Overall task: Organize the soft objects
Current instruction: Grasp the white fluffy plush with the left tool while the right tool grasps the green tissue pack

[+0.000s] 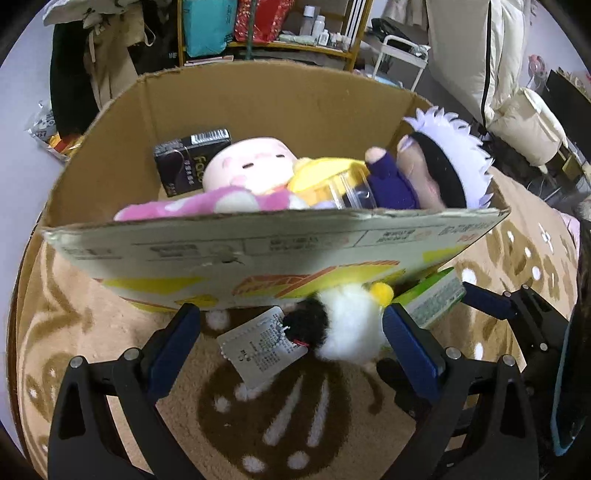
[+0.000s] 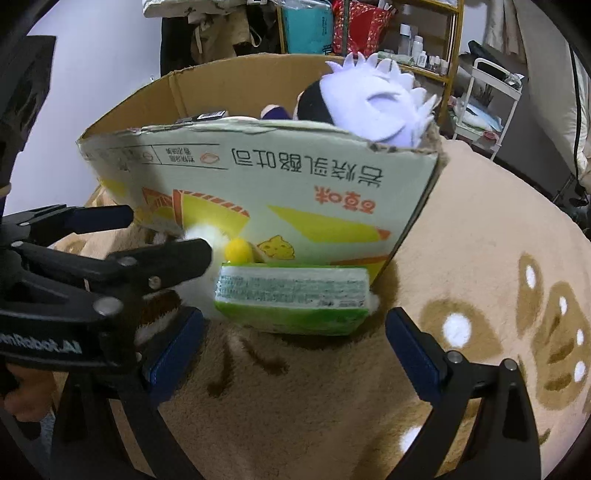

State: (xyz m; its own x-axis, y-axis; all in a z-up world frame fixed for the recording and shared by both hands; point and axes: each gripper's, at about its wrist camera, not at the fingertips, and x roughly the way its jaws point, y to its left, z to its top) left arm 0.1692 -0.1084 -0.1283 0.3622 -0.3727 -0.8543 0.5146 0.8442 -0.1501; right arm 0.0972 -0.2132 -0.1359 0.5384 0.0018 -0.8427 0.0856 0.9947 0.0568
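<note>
A: Our left gripper (image 1: 291,332) gapes wide and empty around the white plush (image 1: 351,325), which lies just before the cardboard box (image 1: 258,254).

B: It's light and squashy; we'd pinch its round middle. Our right gripper (image 2: 295,347) is wide open too, holding nothing, by the green pack (image 2: 291,299).

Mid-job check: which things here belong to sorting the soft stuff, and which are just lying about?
Job:
cardboard box
pink plush and spiky-haired doll, both in the box
white fluffy toy between the open left tool fingers
open right tool

Lying about:
green pack
black carton
shelf clutter
</note>
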